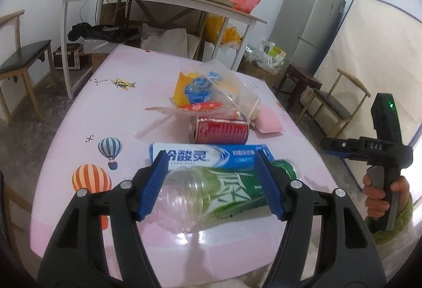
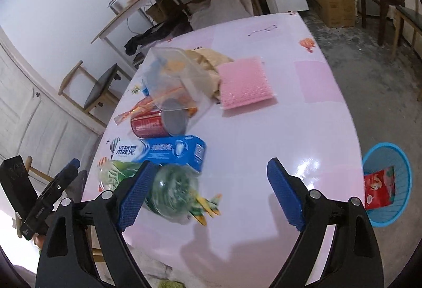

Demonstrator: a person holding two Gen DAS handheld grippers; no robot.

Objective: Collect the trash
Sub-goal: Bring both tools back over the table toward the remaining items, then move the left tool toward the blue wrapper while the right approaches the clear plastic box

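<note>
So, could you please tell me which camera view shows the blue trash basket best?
The right wrist view: the blue trash basket stands on the floor beside the table, a red packet inside. The left wrist view does not show it.

A pink table (image 1: 79,113) with balloon and plane prints carried the litter. Nearest lay a clear bottle (image 1: 211,190) with a green label, on its side. Just behind it lay a blue toothpaste box (image 1: 211,156), and behind that a red can (image 1: 219,129), also on its side. Farther back sat a heap of plastic bags (image 1: 211,92) and wrappers, partly under a clear tub (image 2: 176,71). A pink sponge (image 2: 245,82) lay right of the heap. On the floor (image 2: 374,71), right of the table, stood a blue basket (image 2: 403,169).
</note>
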